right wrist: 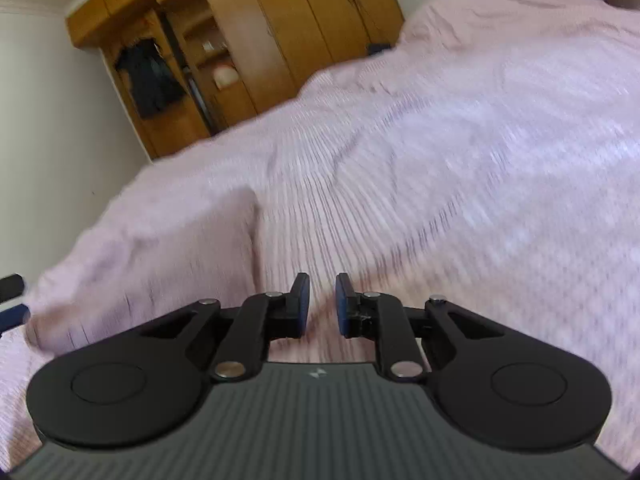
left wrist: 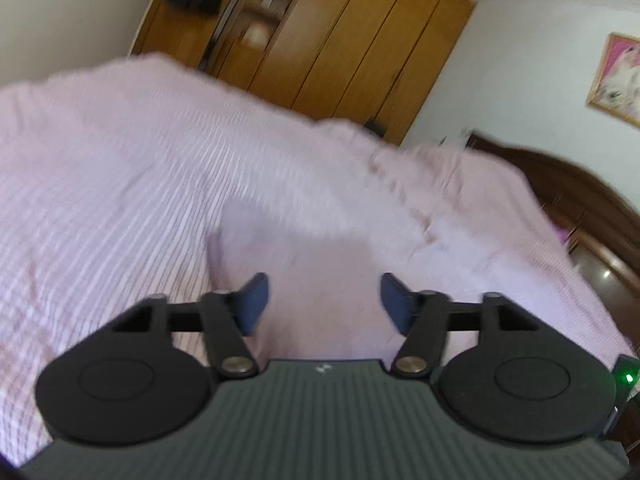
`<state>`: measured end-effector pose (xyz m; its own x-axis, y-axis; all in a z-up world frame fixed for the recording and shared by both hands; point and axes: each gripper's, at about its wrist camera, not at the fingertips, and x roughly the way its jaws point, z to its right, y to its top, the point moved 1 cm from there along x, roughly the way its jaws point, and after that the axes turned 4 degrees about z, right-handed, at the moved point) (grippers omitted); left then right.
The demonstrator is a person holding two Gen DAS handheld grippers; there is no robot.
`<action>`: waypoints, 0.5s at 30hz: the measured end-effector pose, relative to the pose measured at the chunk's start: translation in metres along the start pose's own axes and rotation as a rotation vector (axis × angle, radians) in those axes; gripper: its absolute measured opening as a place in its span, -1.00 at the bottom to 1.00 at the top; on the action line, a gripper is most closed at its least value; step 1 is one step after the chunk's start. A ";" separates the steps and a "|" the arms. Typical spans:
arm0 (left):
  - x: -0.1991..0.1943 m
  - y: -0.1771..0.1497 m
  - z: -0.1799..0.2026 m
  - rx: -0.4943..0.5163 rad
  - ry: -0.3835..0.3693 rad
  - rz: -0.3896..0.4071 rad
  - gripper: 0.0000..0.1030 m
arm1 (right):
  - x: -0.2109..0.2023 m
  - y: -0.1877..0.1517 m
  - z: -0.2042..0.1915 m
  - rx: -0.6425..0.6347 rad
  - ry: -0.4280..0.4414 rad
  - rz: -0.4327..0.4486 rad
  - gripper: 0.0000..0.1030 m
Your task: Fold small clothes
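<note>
**Me:** Clothes first: the one piece I can make out is a small pale pink garment (left wrist: 288, 236) lying flat on the bed (left wrist: 120, 168), just beyond my left gripper (left wrist: 324, 302). From the right-hand camera it shows as a pale slab (right wrist: 160, 264) near the bed's near-left edge, to the left of my right gripper (right wrist: 322, 304).

**Other:** Are you holding it?

**Me:** No. The left jaws stand well apart with only cloth showing behind the gap, nothing pinched. The right jaws are nearly together, a narrow slit between the pads, and nothing is in there either.

**Other:** What does the piece look like?

**Me:** Smooth, plain, almost the bedspread's colour, with a straight left edge and a rounded far corner. Both pictures are smeared, so I can't tell seams, sleeves or how many layers it has.

**Other:** So how would you do the next bit properly?

**Me:** I judge a fold or a release sits about here. I'd come down low at one corner, take only the top layer and not the ribbed bedspread, then carry it straight across so the edges meet. The close colours make grabbing the cover an easy mistake.
</note>
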<state>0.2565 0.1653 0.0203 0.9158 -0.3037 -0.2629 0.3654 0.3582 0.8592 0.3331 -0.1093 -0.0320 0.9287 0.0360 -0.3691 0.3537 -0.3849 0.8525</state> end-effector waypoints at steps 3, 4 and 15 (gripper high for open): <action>0.002 0.004 0.002 -0.007 -0.158 0.002 0.09 | 0.007 0.020 -0.022 -0.044 0.120 0.002 -0.61; 0.007 0.003 0.001 -0.023 -0.181 -0.013 -0.26 | 0.008 0.024 -0.034 -0.074 0.163 0.012 -0.73; 0.068 -0.023 -0.011 0.046 0.168 -0.136 -0.82 | 0.048 -0.002 -0.093 -0.215 0.270 -0.085 -0.89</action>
<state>0.3118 0.1459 -0.0218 0.8749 -0.1936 -0.4440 0.4831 0.2821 0.8289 0.3879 -0.0210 -0.0167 0.8808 0.3131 -0.3553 0.4196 -0.1682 0.8920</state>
